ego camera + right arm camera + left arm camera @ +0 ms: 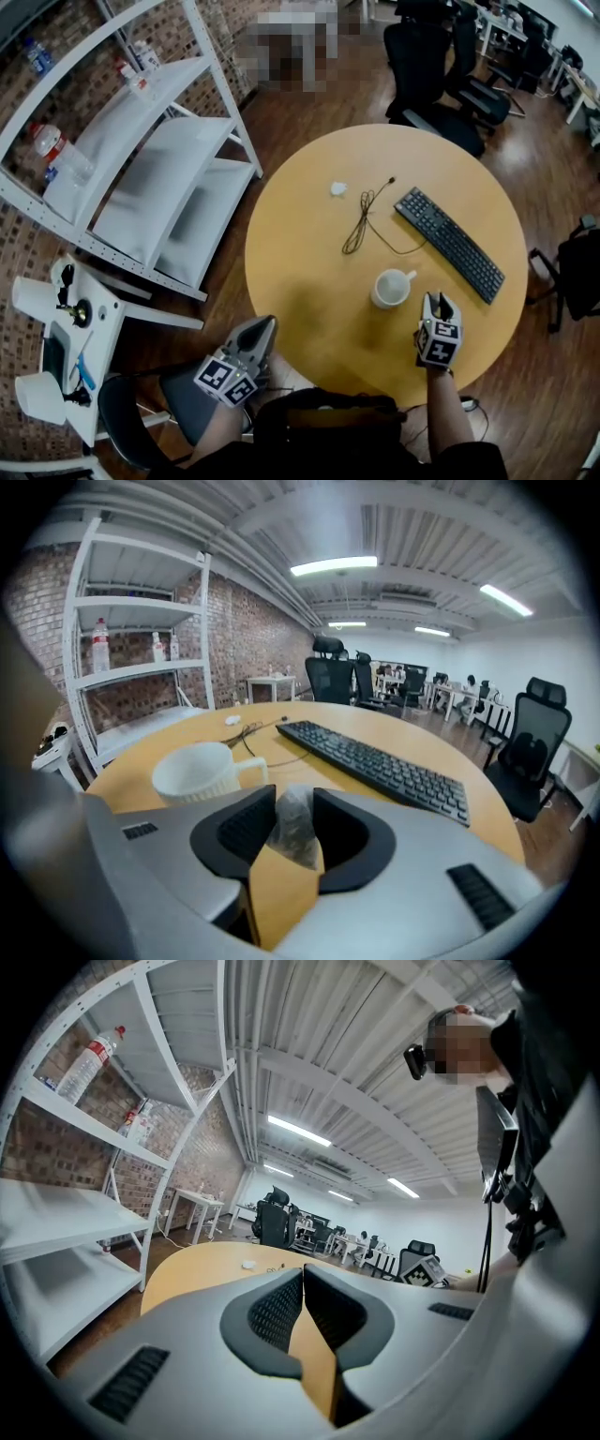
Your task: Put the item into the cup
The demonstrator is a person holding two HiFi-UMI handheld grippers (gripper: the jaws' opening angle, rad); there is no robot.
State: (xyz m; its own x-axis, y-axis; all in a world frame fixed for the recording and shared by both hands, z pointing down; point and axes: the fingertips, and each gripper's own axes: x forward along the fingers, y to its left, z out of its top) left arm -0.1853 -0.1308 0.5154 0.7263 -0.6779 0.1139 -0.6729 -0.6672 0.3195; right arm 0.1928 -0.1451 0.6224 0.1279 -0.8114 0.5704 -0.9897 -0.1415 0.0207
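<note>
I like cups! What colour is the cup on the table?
The cup is white; right gripper view shows it best.

From your head view, the right tongs (pixel 438 300) cover the crinkled item (pixel 293 825) they pinch; the white lump (pixel 338 188) far across the table (pixel 300 253) is too small to tell.

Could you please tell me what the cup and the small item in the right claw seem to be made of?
The cup looks like matte white ceramic, possibly plastic: opaque, dull surface, thick handle. The item in the right claw looks wrapped in clear crinkled plastic film: glossy creases, contents unclear.
</note>
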